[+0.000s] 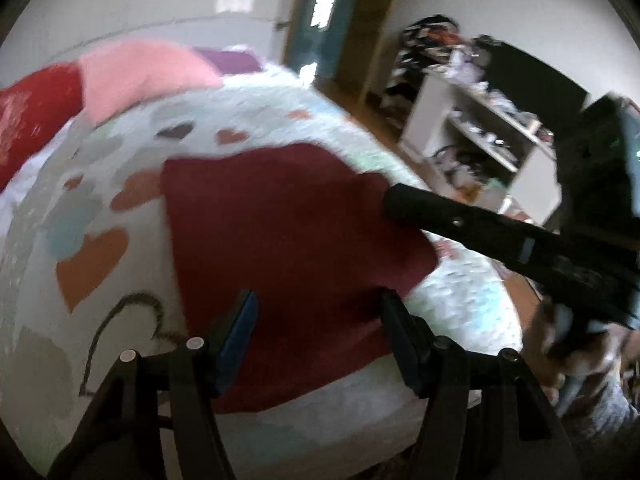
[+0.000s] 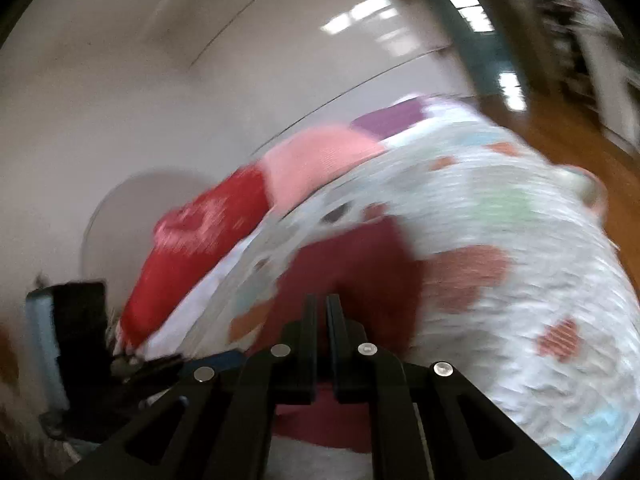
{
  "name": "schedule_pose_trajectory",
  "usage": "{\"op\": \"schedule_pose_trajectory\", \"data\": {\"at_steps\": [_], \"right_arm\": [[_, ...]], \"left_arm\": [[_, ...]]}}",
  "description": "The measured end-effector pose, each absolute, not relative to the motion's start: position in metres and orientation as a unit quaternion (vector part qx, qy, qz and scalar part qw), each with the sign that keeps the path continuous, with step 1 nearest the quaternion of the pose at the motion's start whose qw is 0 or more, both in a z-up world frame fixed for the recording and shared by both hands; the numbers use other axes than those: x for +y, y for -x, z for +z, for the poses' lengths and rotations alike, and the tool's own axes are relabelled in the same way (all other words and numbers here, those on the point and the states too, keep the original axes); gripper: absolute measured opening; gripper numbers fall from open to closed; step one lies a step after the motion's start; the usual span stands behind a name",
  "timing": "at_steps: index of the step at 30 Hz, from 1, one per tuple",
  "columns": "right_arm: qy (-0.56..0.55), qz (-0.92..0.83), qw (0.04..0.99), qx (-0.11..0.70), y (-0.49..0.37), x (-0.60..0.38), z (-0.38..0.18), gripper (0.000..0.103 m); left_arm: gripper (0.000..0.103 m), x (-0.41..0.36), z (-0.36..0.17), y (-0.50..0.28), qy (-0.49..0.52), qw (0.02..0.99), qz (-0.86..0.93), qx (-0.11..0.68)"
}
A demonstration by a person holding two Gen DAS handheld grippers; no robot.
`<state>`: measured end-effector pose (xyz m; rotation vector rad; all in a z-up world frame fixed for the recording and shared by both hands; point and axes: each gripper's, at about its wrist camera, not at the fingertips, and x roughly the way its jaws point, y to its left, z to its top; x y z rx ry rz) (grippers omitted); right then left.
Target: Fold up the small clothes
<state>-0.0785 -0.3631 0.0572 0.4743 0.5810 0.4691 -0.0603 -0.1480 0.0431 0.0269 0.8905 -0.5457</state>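
One dark maroon cloth garment [image 1: 280, 248] lies flat on your bed's white blanket with coloured hearts [image 1: 92, 216], the only garment laid out there. You hold two tools: your left tool [image 1: 316, 316] hovers over the garment's near edge with jaws apart, nothing between them; your right tool [image 2: 322, 304] is closed and empty. Three pillows sit at the head: one red [image 1: 32, 120], one pink [image 1: 136, 76], one purple [image 1: 230, 60].
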Motion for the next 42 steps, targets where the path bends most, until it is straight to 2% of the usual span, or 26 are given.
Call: {"op": "schedule_pose_trajectory", "data": {"at_steps": [3, 4, 7, 8, 12, 15, 18, 19, 20, 22, 24, 25, 26, 27, 29, 33, 34, 36, 37, 38, 40, 42], "right_arm": [[-0.191, 0.279, 0.885, 0.319, 0.056, -0.33, 0.053, 0.007], [-0.193, 0.288, 0.877, 0.332, 0.048, -0.327, 0.047, 0.01], [-0.244, 0.235, 0.862, 0.376, 0.023, -0.347, 0.012, 0.011], [-0.287, 0.221, 0.848, 0.387, 0.02, -0.364, -0.009, 0.007], [-0.399, 0.223, 0.812, 0.363, 0.053, -0.402, -0.044, 0.003], [-0.412, 0.199, 0.808, 0.371, 0.076, -0.411, -0.063, 0.002], [-0.393, 0.159, 0.823, 0.377, 0.089, -0.415, -0.055, 0.004], [-0.372, 0.139, 0.837, 0.375, 0.092, -0.416, -0.046, 0.016], [-0.352, 0.12, 0.851, 0.37, 0.094, -0.416, -0.035, 0.033], [-0.342, 0.11, 0.866, 0.346, 0.096, -0.418, -0.018, 0.045], [-0.35, 0.105, 0.874, 0.318, 0.094, -0.422, -0.004, 0.061], [-0.355, 0.102, 0.878, 0.306, 0.092, -0.423, 0.002, 0.079], [-0.36, 0.1, 0.88, 0.294, 0.088, -0.424, 0.007, 0.092], [-0.364, 0.103, 0.879, 0.29, 0.081, -0.422, 0.011, 0.096], [-0.371, 0.123, 0.867, 0.309, 0.055, -0.418, 0.008, 0.097], [-0.347, 0.125, 0.845, 0.387, 0.002, -0.405, -0.022, 0.097], [-0.348, 0.131, 0.838, 0.4, -0.01, -0.403, -0.031, 0.097], [-0.374, 0.163, 0.816, 0.41, -0.026, -0.399, -0.044, 0.087], [-0.397, 0.183, 0.798, 0.414, -0.033, -0.397, -0.051, 0.069], [-0.402, 0.182, 0.795, 0.417, -0.035, -0.395, -0.052, 0.062], [-0.414, 0.19, 0.788, 0.414, -0.034, -0.395, -0.052, 0.053], [-0.436, 0.216, 0.778, 0.397, -0.036, -0.394, -0.041, 0.049]], "left_arm": [[0.063, -0.144, 0.029, 0.054, -0.004, 0.858, -0.262, 0.442], [0.063, -0.144, 0.025, 0.054, -0.009, 0.855, -0.267, 0.445], [0.063, -0.148, 0.02, 0.063, -0.027, 0.85, -0.285, 0.442], [0.063, -0.152, 0.019, 0.064, -0.033, 0.848, -0.291, 0.442], [0.063, -0.148, 0.01, 0.065, -0.026, 0.844, -0.298, 0.446], [0.063, -0.142, 0.01, 0.066, -0.004, 0.842, -0.297, 0.451], [0.064, -0.134, 0.018, 0.073, 0.01, 0.843, -0.294, 0.45], [0.064, -0.128, 0.021, 0.076, 0.019, 0.842, -0.296, 0.45], [0.064, -0.123, 0.024, 0.079, 0.03, 0.842, -0.3, 0.448], [0.064, -0.107, 0.031, 0.082, 0.06, 0.842, -0.308, 0.439], [0.064, -0.091, 0.037, 0.077, 0.095, 0.845, -0.305, 0.429], [0.065, -0.081, 0.039, 0.069, 0.119, 0.847, -0.296, 0.426], [0.068, -0.074, 0.041, 0.061, 0.138, 0.846, -0.288, 0.428], [0.069, -0.068, 0.041, 0.049, 0.159, 0.842, -0.282, 0.431], [0.073, -0.064, 0.038, 0.028, 0.178, 0.836, -0.283, 0.435], [0.073, -0.082, 0.009, -0.022, 0.164, 0.812, -0.282, 0.484], [0.079, -0.087, -0.003, -0.032, 0.165, 0.8, -0.285, 0.501], [0.081, -0.097, -0.019, -0.041, 0.165, 0.79, -0.28, 0.519], [0.081, -0.099, -0.02, -0.041, 0.167, 0.789, -0.283, 0.52], [0.08, -0.099, -0.016, -0.04, 0.17, 0.788, -0.289, 0.517], [0.069, -0.091, -0.006, -0.041, 0.194, 0.781, -0.299, 0.513], [0.066, -0.082, 0.012, -0.046, 0.213, 0.78, -0.307, 0.502]]}}
